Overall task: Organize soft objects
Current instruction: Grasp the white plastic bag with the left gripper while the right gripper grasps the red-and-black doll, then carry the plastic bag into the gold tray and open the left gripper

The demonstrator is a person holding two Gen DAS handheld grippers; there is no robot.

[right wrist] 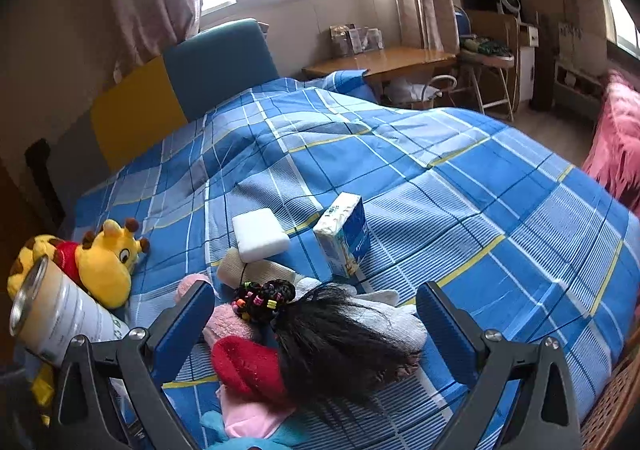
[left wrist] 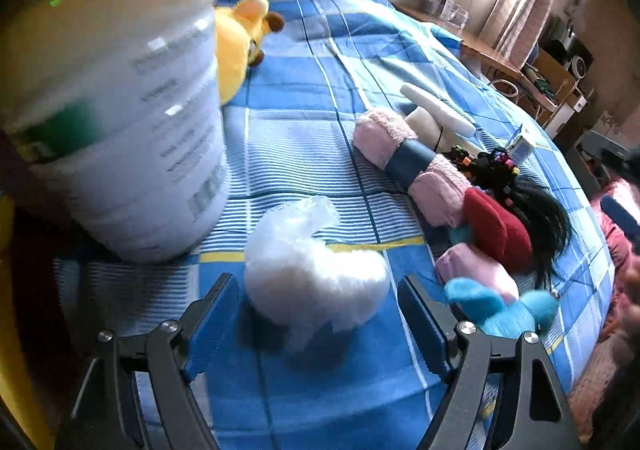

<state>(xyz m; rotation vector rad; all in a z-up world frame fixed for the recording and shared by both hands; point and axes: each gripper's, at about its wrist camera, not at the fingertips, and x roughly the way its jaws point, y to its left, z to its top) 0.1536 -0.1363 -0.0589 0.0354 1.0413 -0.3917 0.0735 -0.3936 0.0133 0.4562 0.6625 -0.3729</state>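
Left wrist view: left gripper half-spread, gripping nothing, straddling white fluffy bundle lying crosswise on bed, closer than right gripper.

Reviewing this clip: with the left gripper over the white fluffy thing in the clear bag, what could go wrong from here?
1. The left gripper stands open around the bagged white fluff; the pads may pinch only slippery plastic, so it could slide out.
2. The tall can stands close beside it on the soft quilt and looks tilted; a nudge might tip it.
3. The right gripper, open over the black wig, could snag loose strands.
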